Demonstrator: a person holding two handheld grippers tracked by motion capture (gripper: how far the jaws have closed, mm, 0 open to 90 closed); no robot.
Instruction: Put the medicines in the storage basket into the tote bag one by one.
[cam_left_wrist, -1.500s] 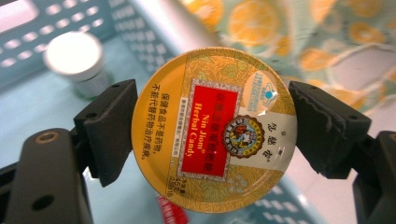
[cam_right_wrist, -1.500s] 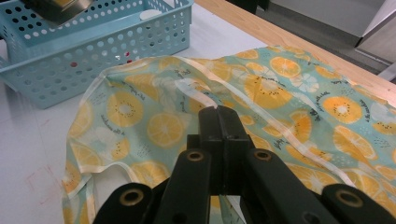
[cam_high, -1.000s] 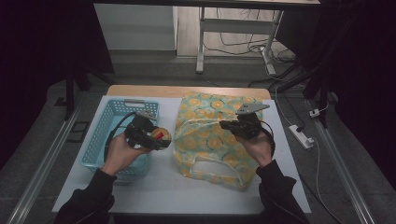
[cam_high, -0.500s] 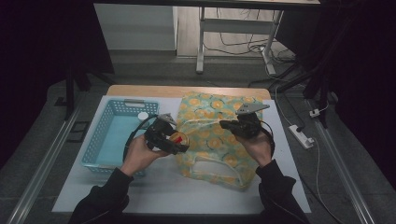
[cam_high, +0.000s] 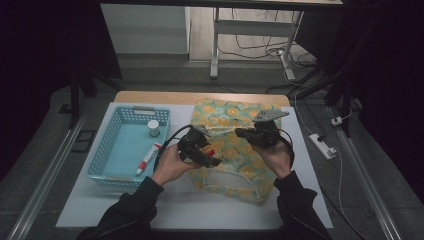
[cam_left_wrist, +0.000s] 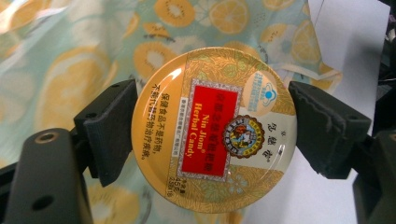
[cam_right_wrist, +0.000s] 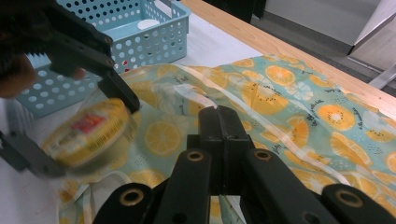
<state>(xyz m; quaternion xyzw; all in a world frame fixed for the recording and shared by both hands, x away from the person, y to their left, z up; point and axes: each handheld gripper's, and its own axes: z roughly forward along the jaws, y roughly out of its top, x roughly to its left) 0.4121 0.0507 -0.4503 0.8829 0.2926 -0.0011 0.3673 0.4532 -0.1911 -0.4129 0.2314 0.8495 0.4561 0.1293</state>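
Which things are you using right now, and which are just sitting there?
In use:
- round yellow candy tin, clamped in the left tool
- fruit-print bag, its edge pinched by the shut right tool

Just lying about:
- blue basket
- small white jar in the basket
- red-and-white tube in the basket
- power strip beside the table

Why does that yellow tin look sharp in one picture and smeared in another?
In the left gripper view the tin rides with the camera, so it is crisp, with glare on its lid; in the right gripper view it is smeared; the high view is dim, with dark surroundings.
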